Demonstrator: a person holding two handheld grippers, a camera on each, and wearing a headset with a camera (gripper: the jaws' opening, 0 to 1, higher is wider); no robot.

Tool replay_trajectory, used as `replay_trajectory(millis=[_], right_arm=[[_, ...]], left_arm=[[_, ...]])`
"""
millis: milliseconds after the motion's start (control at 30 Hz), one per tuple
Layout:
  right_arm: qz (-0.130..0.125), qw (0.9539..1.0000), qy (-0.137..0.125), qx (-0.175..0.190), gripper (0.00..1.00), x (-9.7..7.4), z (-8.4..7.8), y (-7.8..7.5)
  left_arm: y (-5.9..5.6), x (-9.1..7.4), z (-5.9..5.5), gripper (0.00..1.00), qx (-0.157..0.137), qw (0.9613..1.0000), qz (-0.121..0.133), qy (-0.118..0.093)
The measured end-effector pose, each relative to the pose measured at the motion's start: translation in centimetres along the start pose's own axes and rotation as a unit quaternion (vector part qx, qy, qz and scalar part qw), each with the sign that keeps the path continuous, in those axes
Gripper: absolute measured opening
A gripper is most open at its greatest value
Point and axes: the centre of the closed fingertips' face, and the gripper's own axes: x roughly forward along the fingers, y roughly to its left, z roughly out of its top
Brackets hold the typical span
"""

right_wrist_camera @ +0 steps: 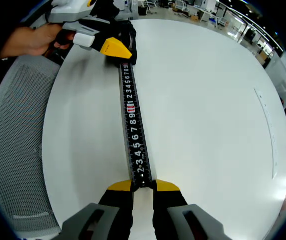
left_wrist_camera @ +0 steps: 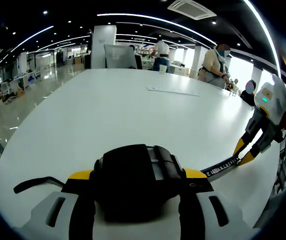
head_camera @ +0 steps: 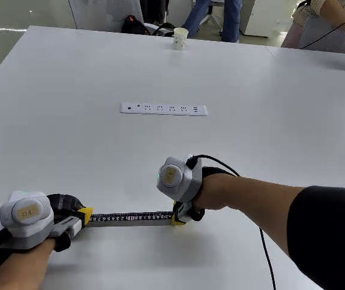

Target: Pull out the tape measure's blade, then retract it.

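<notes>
One black tape measure (left_wrist_camera: 135, 180), dark numbered blade (right_wrist_camera: 132, 120) extended flat

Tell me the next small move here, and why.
Probably draw the right gripper a little farther from the case: the left gripper clamps the case, the right jaws pinch the tip of the blade, and just a short stretch of it lies out on the table.

tape measure case (head_camera: 68, 204) near left, blade (head_camera: 130, 216) running right on table (head_camera: 269, 109) — power strip (head_camera: 164, 109) behind, cup (head_camera: 180, 38) farthest.
</notes>
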Motion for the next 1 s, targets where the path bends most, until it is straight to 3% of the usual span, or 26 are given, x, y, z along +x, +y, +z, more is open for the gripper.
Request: replay_trajectory(millis=[267, 1000], right_arm=[[0.000, 1.0000, -0.002, -0.004, 0.10, 0.1, 0.5, 0.1], [0.000, 1.0000, 0.001, -0.005, 0.11, 0.4, 1.6, 0.2]], left_arm=[[0.4, 0.2, 0.0, 0.63, 0.008, 1.0000, 0.001, 0.001], [-0.1, -0.2, 0.0, 0.63, 0.007, 1.0000, 0.001, 0.001]])
